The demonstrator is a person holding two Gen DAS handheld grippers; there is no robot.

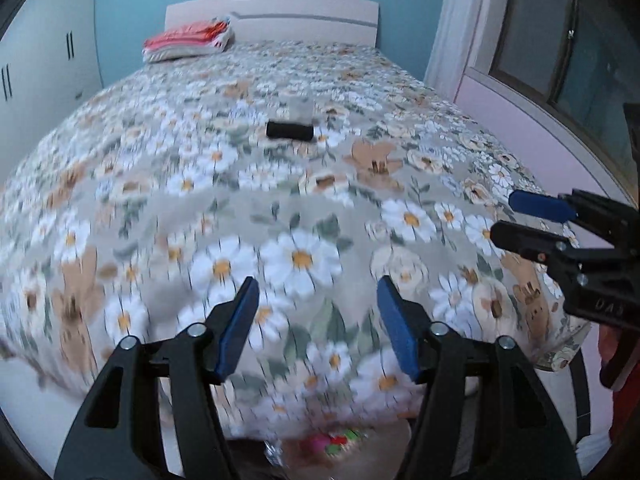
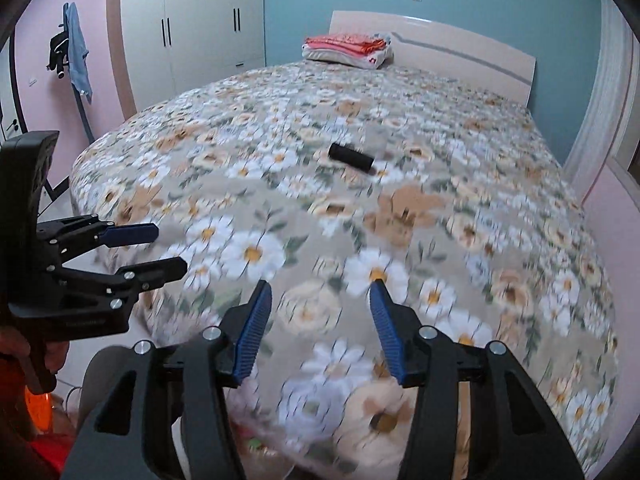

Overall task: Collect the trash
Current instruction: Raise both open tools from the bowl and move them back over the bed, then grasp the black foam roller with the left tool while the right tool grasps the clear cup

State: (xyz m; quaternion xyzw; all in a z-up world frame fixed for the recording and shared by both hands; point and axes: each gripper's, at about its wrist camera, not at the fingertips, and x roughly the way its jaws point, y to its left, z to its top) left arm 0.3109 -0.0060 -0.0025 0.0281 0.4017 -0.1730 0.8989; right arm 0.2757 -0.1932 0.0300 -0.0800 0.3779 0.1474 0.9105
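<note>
Both empty, with jaws parted, the left claw (image 1: 316, 300) and right claw (image 2: 320, 304) face a black, stiff-looking, probably light cylinder (image 1: 290, 131) on the flowered bed (image 1: 168, 184), best gripped mid-length.

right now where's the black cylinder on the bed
In both wrist views the black cylinder lies on its side mid-bed on the floral bedspread, just in front of a clear cup, beyond both grippers.

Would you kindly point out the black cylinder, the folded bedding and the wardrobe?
black cylinder (image 1: 290, 131), left wrist view, middle of its side.
folded bedding (image 2: 346, 50), right wrist view, top layer.
wardrobe (image 2: 200, 20), right wrist view, door panel.
</note>
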